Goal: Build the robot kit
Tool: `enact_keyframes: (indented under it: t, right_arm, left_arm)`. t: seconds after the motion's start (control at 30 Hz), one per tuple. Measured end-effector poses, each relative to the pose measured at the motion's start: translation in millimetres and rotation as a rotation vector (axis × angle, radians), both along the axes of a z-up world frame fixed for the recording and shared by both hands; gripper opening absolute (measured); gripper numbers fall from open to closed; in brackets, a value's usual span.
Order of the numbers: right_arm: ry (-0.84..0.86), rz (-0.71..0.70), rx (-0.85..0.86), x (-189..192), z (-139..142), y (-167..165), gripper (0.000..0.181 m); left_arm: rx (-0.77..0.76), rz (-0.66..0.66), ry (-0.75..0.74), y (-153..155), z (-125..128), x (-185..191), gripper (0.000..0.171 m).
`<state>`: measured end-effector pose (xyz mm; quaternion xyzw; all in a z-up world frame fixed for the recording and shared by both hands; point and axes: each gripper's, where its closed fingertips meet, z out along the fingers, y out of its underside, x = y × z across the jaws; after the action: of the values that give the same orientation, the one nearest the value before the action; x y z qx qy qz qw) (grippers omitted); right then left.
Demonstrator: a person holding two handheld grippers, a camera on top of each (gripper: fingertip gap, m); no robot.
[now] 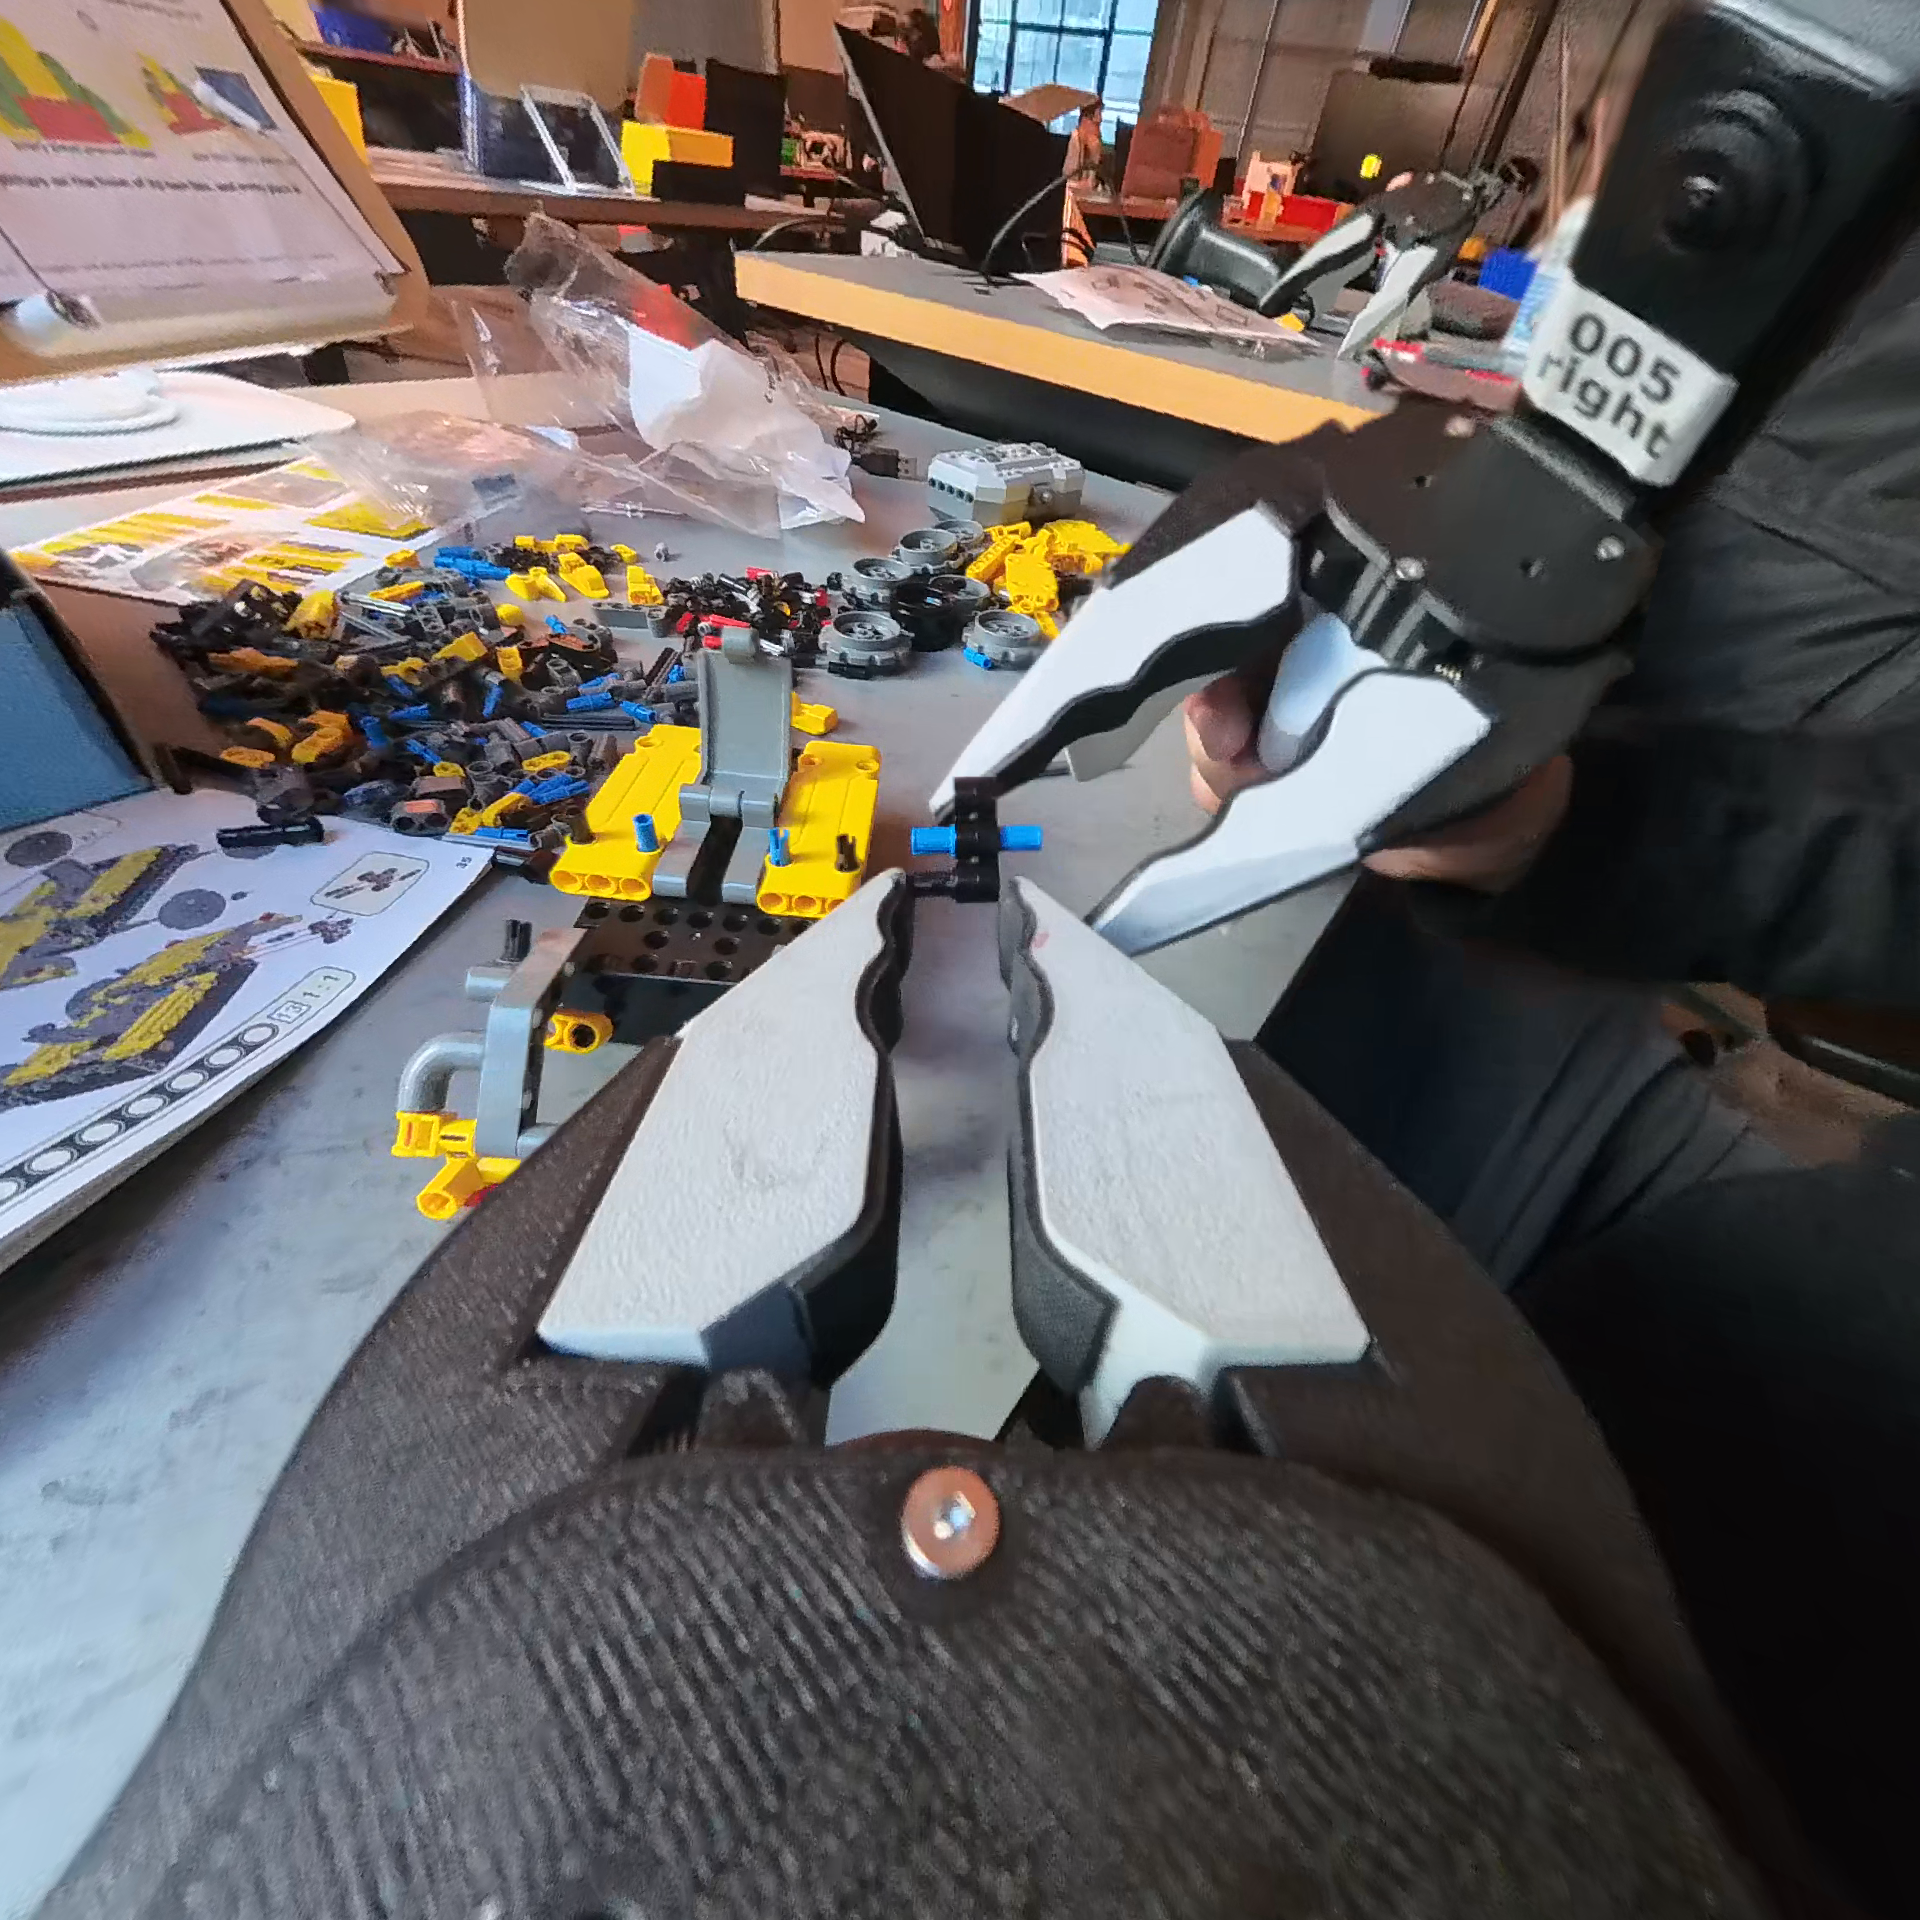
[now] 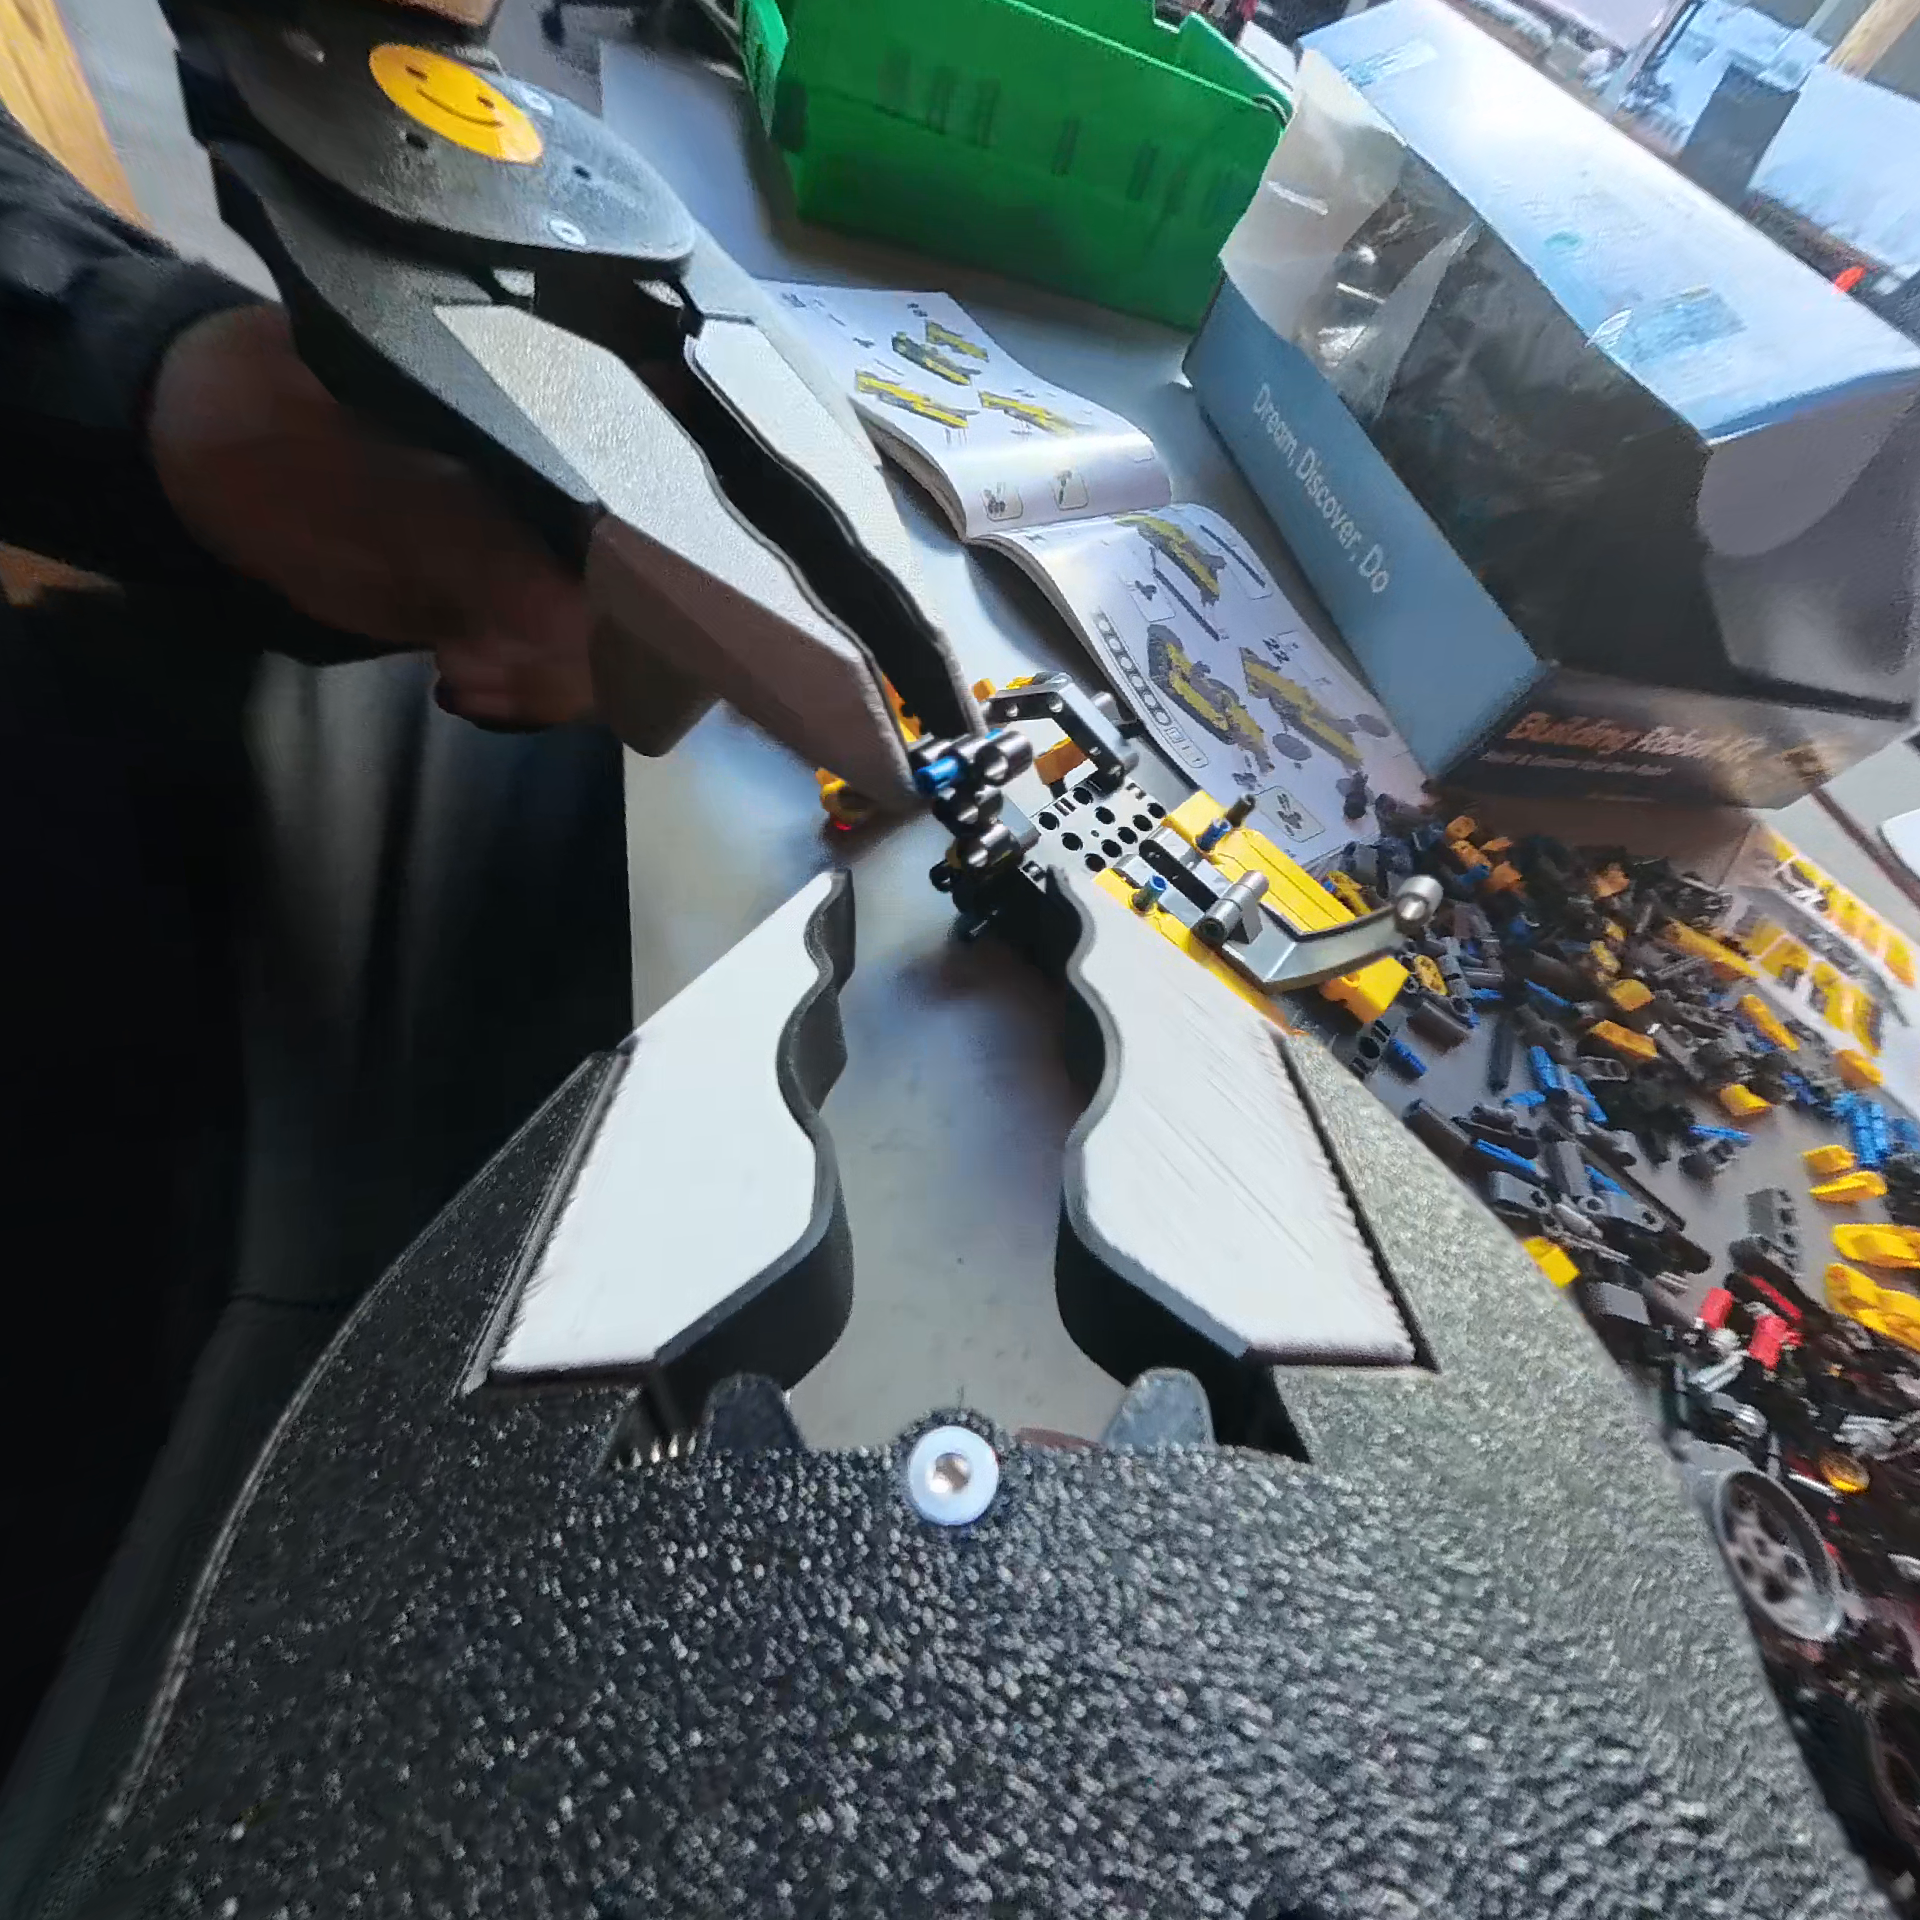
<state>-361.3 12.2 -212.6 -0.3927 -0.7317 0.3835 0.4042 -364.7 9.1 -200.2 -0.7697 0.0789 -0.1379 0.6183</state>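
My left gripper (image 1: 956, 888) is shut on a small black connector piece (image 1: 971, 842) with a blue pin through it, held at the fingertips above the grey table (image 1: 208, 1403). In the right wrist view the left gripper (image 2: 920, 774) comes in from the upper left with the piece (image 2: 966, 800) at its tip. My right gripper (image 2: 951, 883) is open and empty, its fingers spread just short of the piece. In the left wrist view the right gripper (image 1: 1020, 864) reaches in from the right, its upper fingertip right by the top of the piece.
A partly built yellow, grey and black model (image 1: 727, 831) (image 2: 1195, 883) lies just beyond the grippers. A pile of loose parts (image 1: 416, 675) (image 2: 1662, 1091), grey wheels (image 1: 904, 603), an open instruction booklet (image 1: 156, 987) (image 2: 1143, 582), a plastic bag (image 1: 644, 416), a blue box (image 2: 1507, 416) and a green bin (image 2: 987, 135) surround it. My two grippers' fingertips are within a few centimetres of each other.
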Motion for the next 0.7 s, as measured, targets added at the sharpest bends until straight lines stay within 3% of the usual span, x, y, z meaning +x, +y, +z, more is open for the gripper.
enact_keyframes:
  t: [0.37, 0.7]
  right_arm:
    - [0.084, -0.072, 0.215, -8, -2, 1, 0.028]
    - [0.113, -0.096, 0.259, -11, -1, 3, 0.015]
  left_arm:
    - [-0.03, 0.024, -0.189, 4, -5, -5, 0.013]
    - [-0.012, -0.016, -0.176, 2, -5, 6, 0.013]
